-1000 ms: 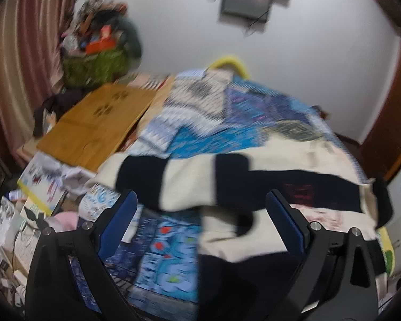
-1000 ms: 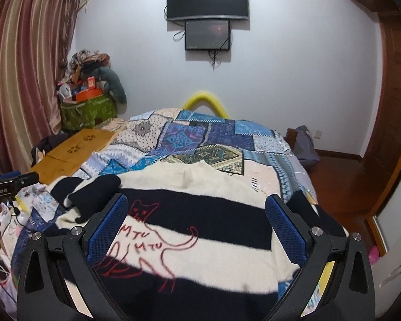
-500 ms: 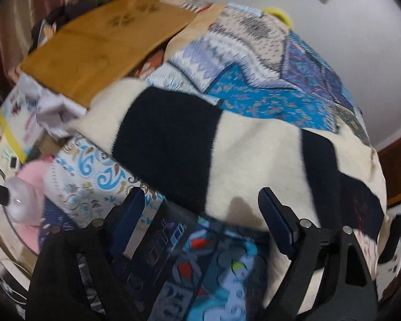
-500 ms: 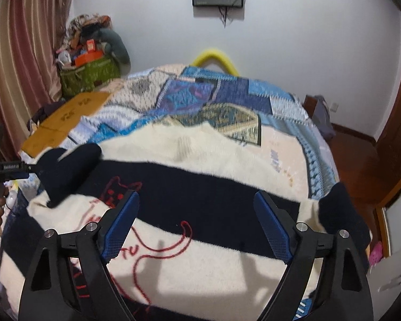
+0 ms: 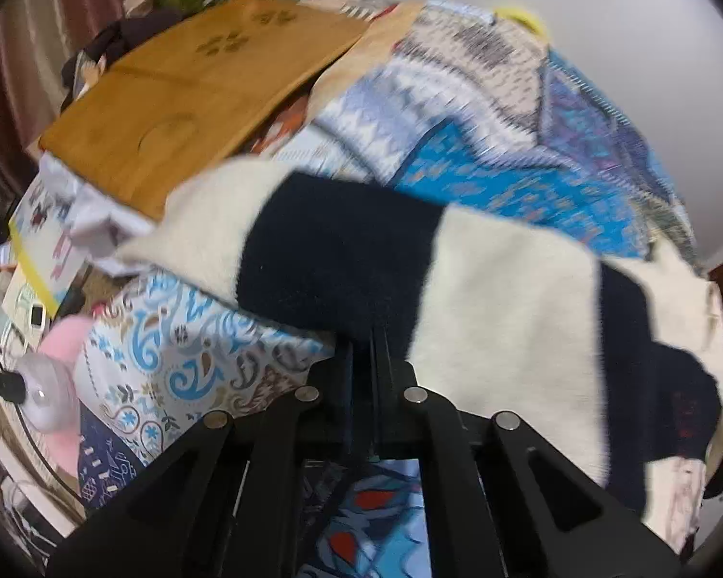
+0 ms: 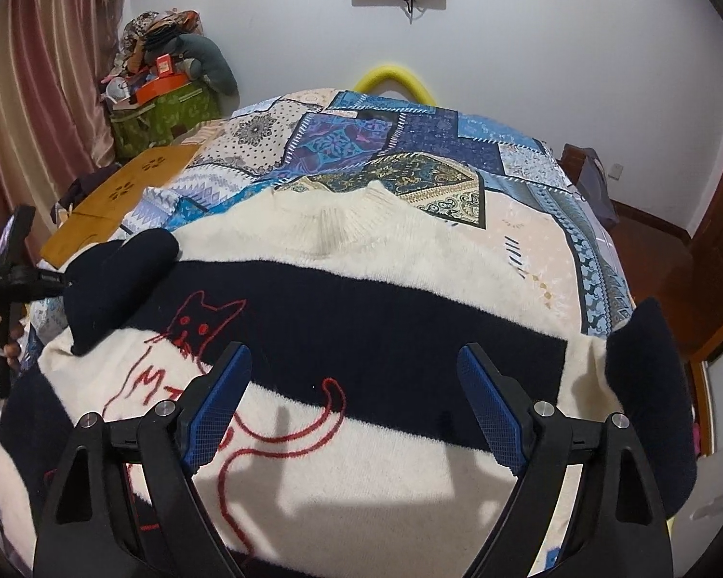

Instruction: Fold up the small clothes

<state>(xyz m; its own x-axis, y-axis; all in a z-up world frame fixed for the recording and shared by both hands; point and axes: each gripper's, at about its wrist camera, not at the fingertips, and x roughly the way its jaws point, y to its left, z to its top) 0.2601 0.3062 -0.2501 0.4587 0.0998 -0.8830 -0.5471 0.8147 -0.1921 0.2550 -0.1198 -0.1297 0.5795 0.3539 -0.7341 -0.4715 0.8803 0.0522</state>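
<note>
At lower centre of the left view, the left gripper (image 5: 368,337) has just clamped the cream-and-navy striped knit sweater's (image 6: 361,298) sleeve (image 5: 332,260); the right gripper (image 6: 354,404) hovers agape; the sweater lies flat on the bed, no fold made.

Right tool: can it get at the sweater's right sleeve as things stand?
Probably yes. The right tool hangs open over the sweater, and the dark right sleeve lies uncovered beside it, nothing between.

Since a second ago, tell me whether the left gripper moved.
Yes. The left gripper dropped toward the sweater sleeve; the wooden board climbed the frame.
</note>
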